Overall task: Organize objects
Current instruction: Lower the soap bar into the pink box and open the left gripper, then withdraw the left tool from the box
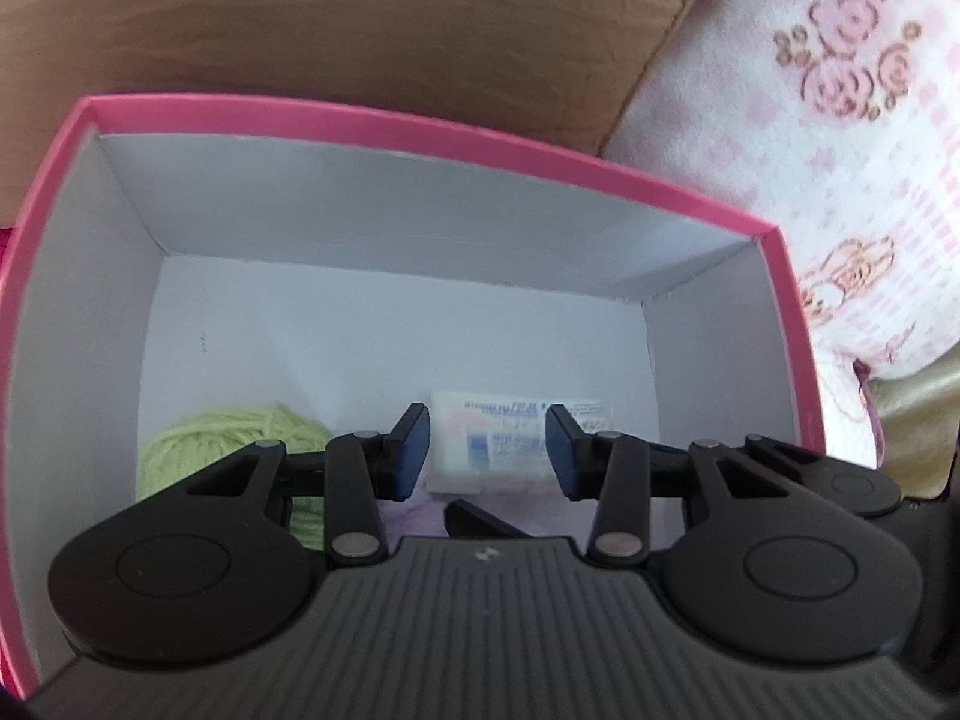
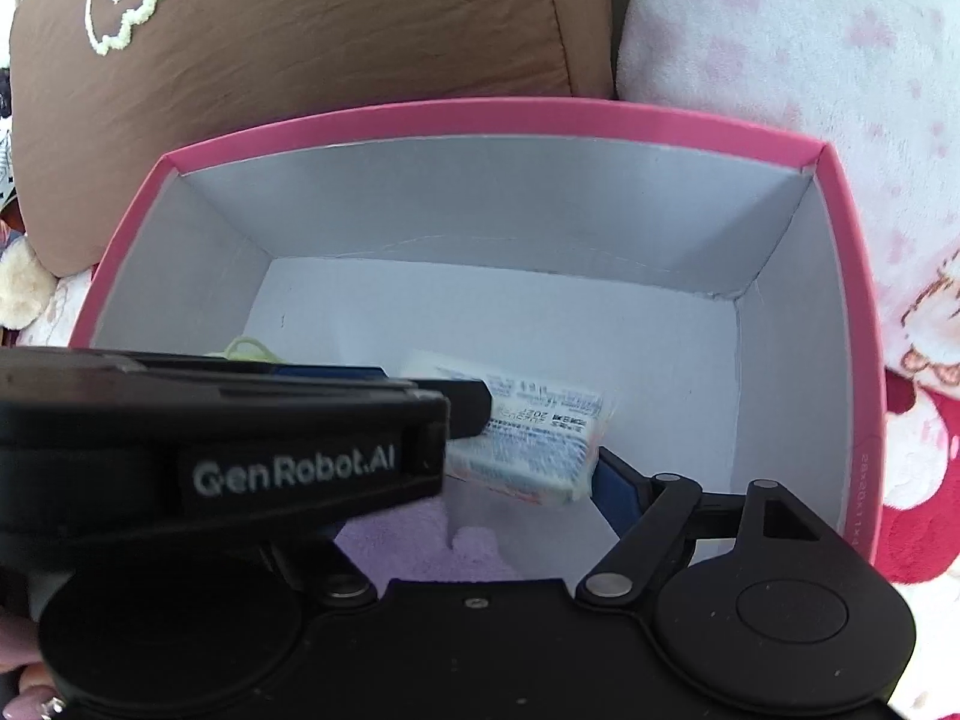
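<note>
Looking down into a pink box [image 1: 420,120] with a white inside; the tissue packet [image 2: 534,438] lies on its floor, lower centre of the right wrist view, tilted.

- Green yarn ball [image 1: 198,450] sits on the box floor at lower left of the left wrist view, apart from the packet. Something fluffy and lilac [image 2: 408,540] lies nearer the cameras, just beside the packet.
- Left tongs [image 1: 487,450]: partly spread, with the packet seen in the gap beyond the blue pads. No pinch visible.
- In the right wrist view the left tool's black body crosses the left half of the frame. It blocks the yarn, the packet's left end and one finger of the right tongs [image 2: 480,492].
- Right tongs: the visible blue pad [image 2: 615,489] is at the packet's right end and the other is hidden, so I can't tell if they're pinching.
- Fingertips with painted nails [image 2: 30,702] at bottom left.

No tabletop; the box sits among soft furnishings. Brown cushion [image 2: 330,18] behind it at upper left, white-pink flowered fleece [image 1: 840,150] at right, red patterned fabric [image 2: 924,516] at lower right, beige plush [image 2: 18,291] at the left edge.
</note>
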A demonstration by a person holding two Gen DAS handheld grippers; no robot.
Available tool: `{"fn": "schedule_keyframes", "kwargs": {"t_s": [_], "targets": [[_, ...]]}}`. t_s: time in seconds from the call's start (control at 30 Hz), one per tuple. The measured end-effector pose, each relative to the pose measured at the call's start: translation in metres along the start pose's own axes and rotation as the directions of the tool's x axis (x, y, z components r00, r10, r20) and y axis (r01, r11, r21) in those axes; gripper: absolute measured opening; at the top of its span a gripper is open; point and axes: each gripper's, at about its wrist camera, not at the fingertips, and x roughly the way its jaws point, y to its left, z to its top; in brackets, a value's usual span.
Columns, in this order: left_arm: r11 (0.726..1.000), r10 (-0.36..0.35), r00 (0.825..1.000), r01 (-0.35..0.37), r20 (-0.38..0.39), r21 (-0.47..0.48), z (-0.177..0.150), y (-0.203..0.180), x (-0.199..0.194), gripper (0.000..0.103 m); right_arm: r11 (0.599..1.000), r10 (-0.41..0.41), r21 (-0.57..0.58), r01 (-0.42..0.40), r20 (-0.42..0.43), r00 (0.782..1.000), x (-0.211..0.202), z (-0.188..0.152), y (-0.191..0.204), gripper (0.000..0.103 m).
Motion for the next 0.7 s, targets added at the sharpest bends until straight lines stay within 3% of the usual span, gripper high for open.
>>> {"fn": "schedule_keyframes", "kwargs": {"t_s": [0.33,0.7], "targets": [[0.997,0.025,0.999,-0.027,0.026,0.078,-0.003,-0.017,-0.038,0.042,1.0,0.013,-0.01,-0.013,0.045,0.999,-0.036,-0.017,0.007,0.083],[0.994,0.008,0.997,-0.016,0.073,0.104,-0.016,-0.021,-0.123,0.043,0.999,-0.012,-0.038,0.016,0.113,0.994,-0.113,-0.041,0.018,0.083]]}}
